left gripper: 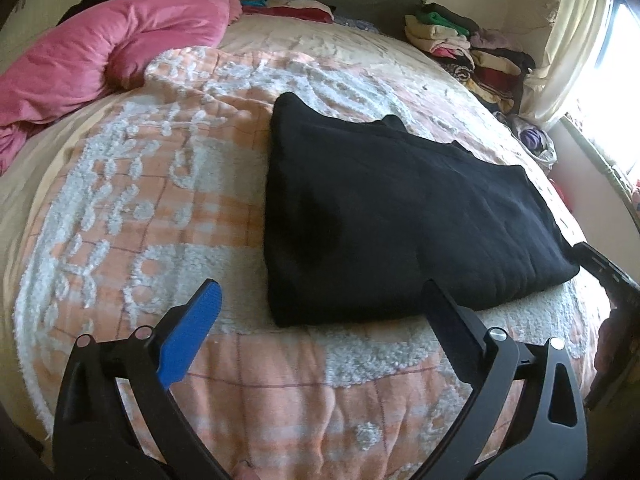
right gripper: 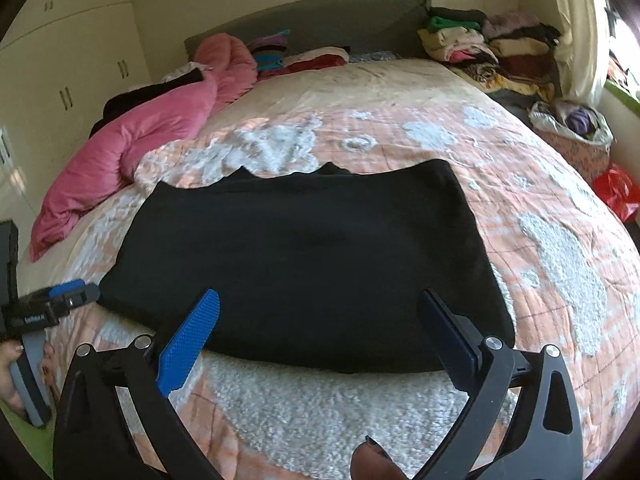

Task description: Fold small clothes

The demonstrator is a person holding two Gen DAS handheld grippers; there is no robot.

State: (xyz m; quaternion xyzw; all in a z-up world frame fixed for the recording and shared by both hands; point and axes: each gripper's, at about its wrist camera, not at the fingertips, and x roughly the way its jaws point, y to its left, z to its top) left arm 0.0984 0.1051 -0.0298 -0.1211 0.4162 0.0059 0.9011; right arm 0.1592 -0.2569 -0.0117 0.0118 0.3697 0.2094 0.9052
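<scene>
Two hand-held grippers hover over a peach and white tufted bedspread (right gripper: 552,264), each with its blue-padded jaws spread wide and nothing between them. The left gripper (left gripper: 320,300) and the right gripper (right gripper: 320,304) both sit at the near edge of a folded black knit garment (right gripper: 296,256), which lies flat mid-bed. A rumpled pink quilt (left gripper: 100,56) lies far left; what seem to be stacked clothes (right gripper: 488,48) crowd the far right corner.
</scene>
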